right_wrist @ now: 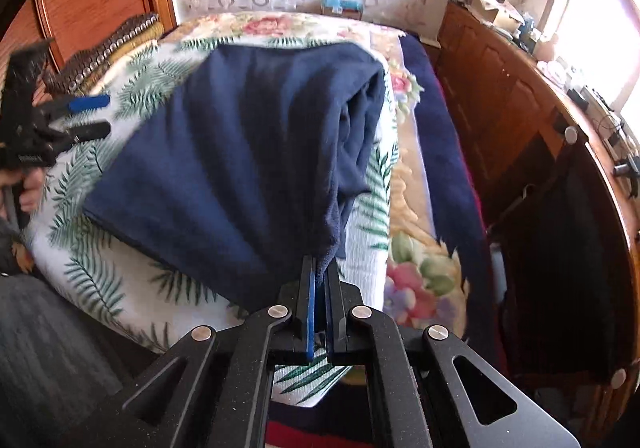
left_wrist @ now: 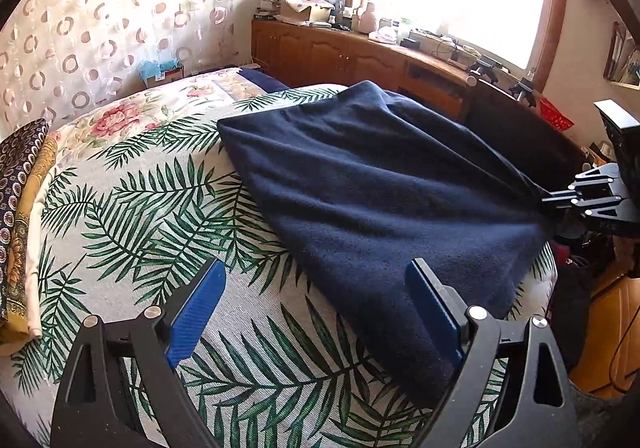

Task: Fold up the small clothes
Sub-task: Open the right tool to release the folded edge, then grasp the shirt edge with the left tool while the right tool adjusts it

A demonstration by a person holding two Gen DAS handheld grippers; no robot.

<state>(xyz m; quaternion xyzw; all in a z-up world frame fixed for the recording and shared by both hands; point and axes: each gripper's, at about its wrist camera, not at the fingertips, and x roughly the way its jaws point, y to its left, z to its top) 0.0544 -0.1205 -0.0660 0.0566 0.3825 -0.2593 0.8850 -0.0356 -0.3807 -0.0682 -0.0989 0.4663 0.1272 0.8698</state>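
A navy blue fleece garment (left_wrist: 380, 184) lies spread on a leaf-print cloth (left_wrist: 160, 216) over the bed. My left gripper (left_wrist: 316, 272) is open and empty, its blue pads straddling the garment's near corner just above the cloth. My right gripper (right_wrist: 320, 268) is shut on the garment (right_wrist: 240, 152) at its near edge and pulls the fabric taut toward itself. It shows in the left wrist view (left_wrist: 560, 200) at the far right, clamped on the cloth's corner. The left gripper (right_wrist: 96, 114) shows open at the far left of the right wrist view.
Folded patterned fabrics (left_wrist: 20, 228) are stacked at the bed's left edge. A floral bedspread (right_wrist: 420, 268) lies under the leaf cloth. A wooden cabinet (left_wrist: 340, 56) with clutter stands under the window. Dark cloth (right_wrist: 560, 268) hangs from the cabinet at right.
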